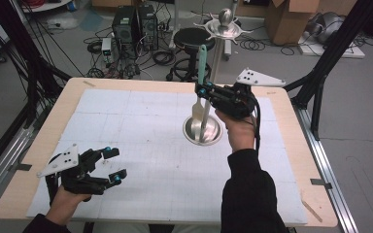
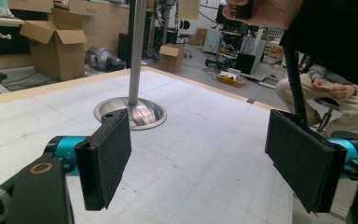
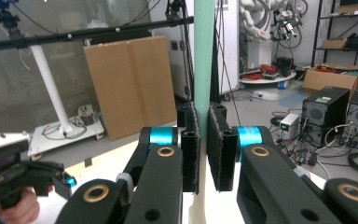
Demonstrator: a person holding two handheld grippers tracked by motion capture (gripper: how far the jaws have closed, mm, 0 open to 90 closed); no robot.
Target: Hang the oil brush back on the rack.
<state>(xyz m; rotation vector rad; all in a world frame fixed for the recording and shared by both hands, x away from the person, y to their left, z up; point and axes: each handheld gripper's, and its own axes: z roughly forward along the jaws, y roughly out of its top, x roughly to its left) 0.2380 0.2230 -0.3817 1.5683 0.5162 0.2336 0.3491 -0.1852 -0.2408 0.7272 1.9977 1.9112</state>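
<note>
**High view: right gripper grips a green-handled utensil beside the steel stand**

High view first: we see a wooden table (image 1: pixel 291 160) covered by a white gridded mat (image 1: pixel 141 121). Toward the far right part of the mat sits a metal stand (image 1: pixel 202 130), its round dished base resting on the mat and its thin pole rising to a small tray with a rounded knob at the top. In the left gripper view the same base and pole (image 2: pixel 135 70) stand on the mat ahead of the jaws.

We find the right gripper (image 1: pixel 202 91) held above the table just beside the pole, on the far right side. Its jaws are clamped on a utensil (image 1: pixel 201 68) with a pale green handle that stands upright; the lower, lighter end of the utensil hangs down over the base of the stand, and we cannot tell whether it touches it. In the right gripper view the green handle (image 3: pixel 203 60) rises straight up between the two black pads, which press on it from both sides. The hand (image 1: pixel 240 131) and dark sleeve behind this gripper come in from the near edge.

We see the left gripper (image 1: pixel 115 166) near the near left corner of the table, low over the mat, well apart from the stand. Its jaws are spread wide with nothing between them; the left gripper view shows both black pads (image 2: pixel 103 158) far apart with bare mat between.

Beyond the far edge, we make out a black stool (image 1: pixel 193 39) and computer cases (image 1: pixel 135 26) on the floor.
</note>
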